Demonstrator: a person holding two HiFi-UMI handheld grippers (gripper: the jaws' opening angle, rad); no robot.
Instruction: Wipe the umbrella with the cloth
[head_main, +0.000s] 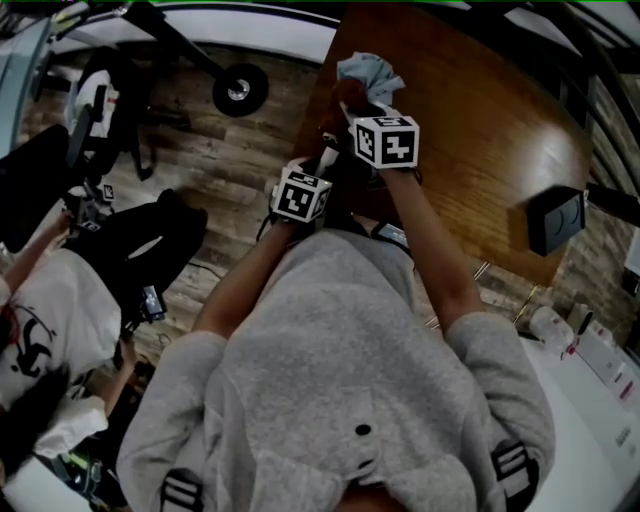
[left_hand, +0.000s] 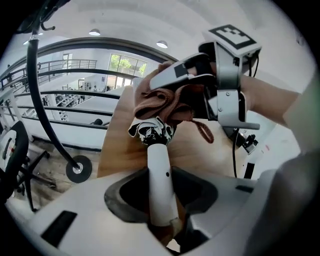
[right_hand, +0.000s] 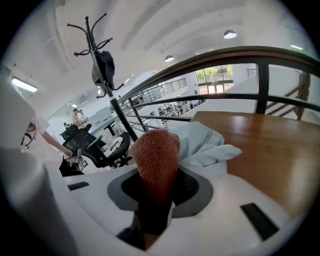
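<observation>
Just above the near left edge of the wooden tabletop (head_main: 480, 120), the person holds both tools close together. The left tool (left_hand: 161, 212) is closed on the umbrella (left_hand: 158, 165), gripping its white handle, which stands up between the jaws and points away toward the tabletop. At the far end of the handle the folded black-and-white canopy bunches out.

The right tool (right_hand: 156, 200) is clamped on the rust-brown cloth (right_hand: 155, 160), which rises between its jaws as a rounded fold. In the left gripper view this tool comes in from the right, above the umbrella, and the cloth hangs from it in folds that rest against the top of the canopy, with one loose strip trailing down on the right.

A pale blue cloth (head_main: 368, 72) lies crumpled on the tabletop just beyond the tools, at the far left edge. A black box (head_main: 555, 220) sits at the right edge of the tabletop, well apart from them. On the plank floor to the left are a chair wheel (head_main: 240, 88) and another person in a white shirt (head_main: 50, 310). A coat rack (right_hand: 97, 55) stands in the background of the right gripper view.
</observation>
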